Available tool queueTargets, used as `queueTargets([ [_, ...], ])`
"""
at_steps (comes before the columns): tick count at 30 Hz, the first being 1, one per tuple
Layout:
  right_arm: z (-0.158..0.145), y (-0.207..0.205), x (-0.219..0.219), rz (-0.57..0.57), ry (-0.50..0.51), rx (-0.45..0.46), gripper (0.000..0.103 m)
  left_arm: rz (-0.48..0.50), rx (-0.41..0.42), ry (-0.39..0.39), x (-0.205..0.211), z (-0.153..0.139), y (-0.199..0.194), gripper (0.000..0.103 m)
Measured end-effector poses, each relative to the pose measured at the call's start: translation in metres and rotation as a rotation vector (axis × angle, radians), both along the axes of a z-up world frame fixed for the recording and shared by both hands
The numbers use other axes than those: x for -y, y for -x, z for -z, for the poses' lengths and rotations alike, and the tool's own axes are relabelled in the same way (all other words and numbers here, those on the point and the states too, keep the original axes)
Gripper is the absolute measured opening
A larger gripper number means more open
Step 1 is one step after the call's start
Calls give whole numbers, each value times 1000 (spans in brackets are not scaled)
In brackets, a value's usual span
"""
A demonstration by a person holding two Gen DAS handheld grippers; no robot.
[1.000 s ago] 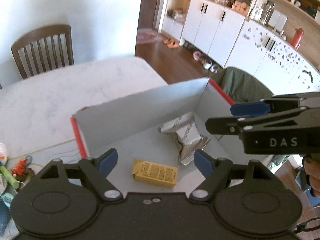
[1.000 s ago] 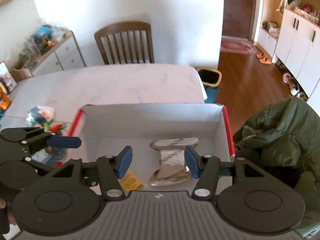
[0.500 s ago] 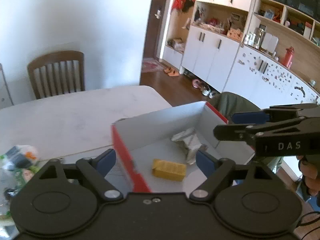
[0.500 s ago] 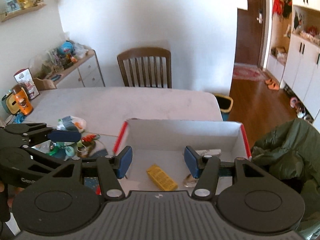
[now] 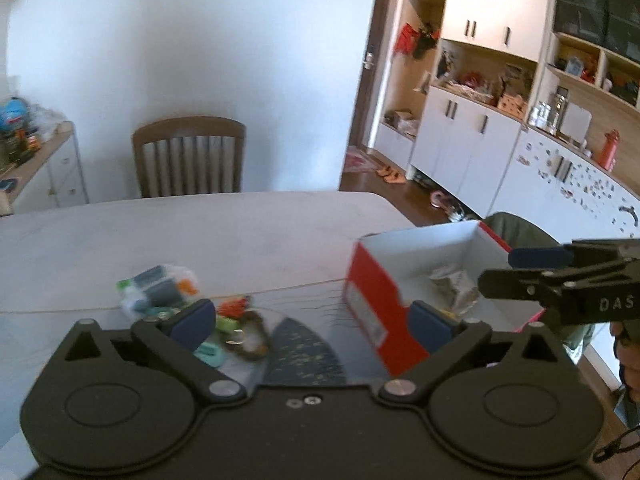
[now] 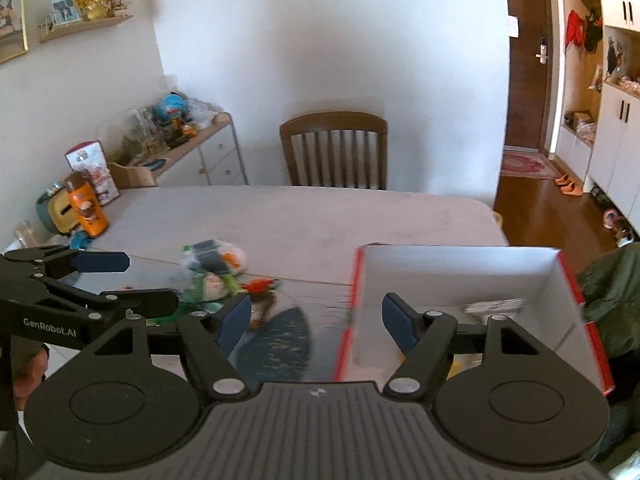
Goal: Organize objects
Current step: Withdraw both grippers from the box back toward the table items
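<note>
A red cardboard box with a white inside stands at the table's right end. A crumpled silver foil bag lies in it. Left of the box sits a heap of small colourful items beside a dark oval mat. My left gripper is open and empty, held above the mat between heap and box. My right gripper is open and empty too, over the box's left wall. Each gripper shows in the other's view: the right gripper and the left gripper.
A wooden chair stands at the table's far side. An orange bottle and a carton sit at the far left corner. A green jacket hangs right of the box. A sideboard lines the left wall; white cupboards the right.
Both grippers have pulled up and back from inside the box and swung left. The heap of small items and the mat have come into view; the yellow pack is now hidden.
</note>
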State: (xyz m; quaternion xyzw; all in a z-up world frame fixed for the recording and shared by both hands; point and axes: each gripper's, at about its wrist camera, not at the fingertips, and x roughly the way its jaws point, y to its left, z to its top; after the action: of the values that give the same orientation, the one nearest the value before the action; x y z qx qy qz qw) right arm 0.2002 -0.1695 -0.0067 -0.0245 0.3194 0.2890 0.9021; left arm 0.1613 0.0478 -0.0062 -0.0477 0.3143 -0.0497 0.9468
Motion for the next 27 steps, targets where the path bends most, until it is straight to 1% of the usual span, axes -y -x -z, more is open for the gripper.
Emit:
queueTargets([
  [4, 0, 15, -21, -14, -14, 12, 76, -15, 15, -5, -26, 2, 12, 102],
  [6, 0, 21, -32, -18, -19, 19, 80, -17, 18, -5, -36, 3, 17, 102],
  [10, 1, 31, -51, -12, -31, 24, 80, -25, 24, 1, -57, 7, 24, 102],
  [13, 3, 35, -66, -9, -28, 25, 84, -43, 17, 11, -75, 12, 27, 103],
  [18, 11, 37, -86, 13, -12, 22, 84, -91, 2, 11, -108, 25, 30, 103],
  [21, 19, 35, -97, 30, -7, 12, 84, -145, 3, 17, -132, 34, 32, 103],
  [25, 31, 31, -113, 69, 16, 14, 86, -232, -21, 33, -162, 45, 31, 103],
  [27, 36, 29, -118, 77, 25, 18, 86, -258, -34, 28, -176, 52, 31, 103],
])
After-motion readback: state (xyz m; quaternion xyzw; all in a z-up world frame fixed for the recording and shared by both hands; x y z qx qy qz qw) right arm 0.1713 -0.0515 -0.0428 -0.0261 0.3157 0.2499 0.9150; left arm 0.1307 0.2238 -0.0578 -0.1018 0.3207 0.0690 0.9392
